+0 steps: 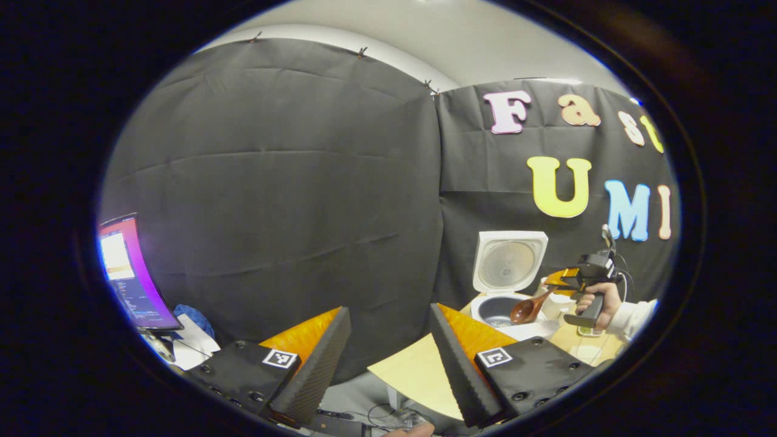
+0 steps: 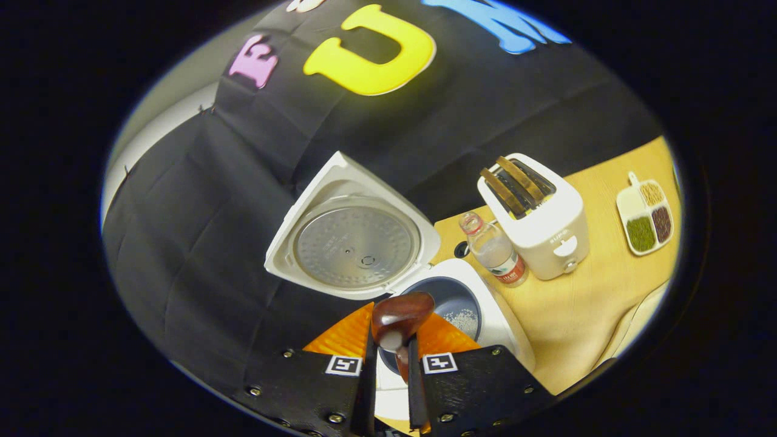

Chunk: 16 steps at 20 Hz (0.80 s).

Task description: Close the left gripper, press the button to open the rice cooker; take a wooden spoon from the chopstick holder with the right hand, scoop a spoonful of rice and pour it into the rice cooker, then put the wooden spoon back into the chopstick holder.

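The white rice cooker (image 2: 485, 340) stands with its lid (image 2: 352, 243) swung up. A small heap of rice (image 2: 464, 318) lies in its dark inner pot (image 2: 455, 297). My right gripper (image 2: 390, 349) is shut on the handle of the wooden spoon (image 2: 400, 315), whose bowl hangs over the near rim of the pot. In the left gripper view the cooker (image 1: 495, 306) is far to the right, with the spoon (image 1: 528, 308) at its rim, held by the right gripper (image 1: 564, 280) in a hand (image 1: 598, 300). My left gripper (image 1: 385, 364) is open, holds nothing and points at the cloth wall.
A white toaster (image 2: 537, 215) with two slices, a water bottle (image 2: 495, 249) and a divided dish of grains (image 2: 646, 215) stand on the wooden table (image 2: 576, 315) right of the cooker. A lit monitor (image 1: 130, 273) stands at the far left. The table's corner (image 1: 413, 376) lies under my left gripper.
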### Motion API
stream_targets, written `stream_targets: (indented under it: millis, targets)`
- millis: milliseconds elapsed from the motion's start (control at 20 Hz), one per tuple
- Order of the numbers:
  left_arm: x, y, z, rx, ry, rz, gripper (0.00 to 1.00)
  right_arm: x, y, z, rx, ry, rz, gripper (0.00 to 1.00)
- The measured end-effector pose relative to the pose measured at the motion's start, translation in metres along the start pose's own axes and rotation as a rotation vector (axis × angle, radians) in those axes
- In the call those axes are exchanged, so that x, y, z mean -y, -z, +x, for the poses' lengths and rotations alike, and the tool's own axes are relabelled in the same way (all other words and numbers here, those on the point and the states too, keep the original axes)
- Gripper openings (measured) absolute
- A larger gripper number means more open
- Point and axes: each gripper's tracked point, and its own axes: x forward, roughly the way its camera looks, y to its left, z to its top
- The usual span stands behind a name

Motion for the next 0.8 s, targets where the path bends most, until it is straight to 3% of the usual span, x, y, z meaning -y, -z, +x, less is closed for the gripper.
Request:
stream_targets:
  millis: [250,500,800]
  targets:
    - [-0.005,-0.001,-0.005,0.021,0.051,-0.016,0.90,0.006,-0.025,-0.048,0.071,-0.045,0.157,0.22]
    - [0.020,-0.008,0.002,0.051,0.162,-0.031,0.91,0.013,-0.061,-0.141,0.180,-0.065,0.231,0.22]
    - [0.058,-0.001,0.005,0.054,0.296,-0.062,0.90,0.057,-0.095,-0.244,0.330,0.006,0.273,0.22]
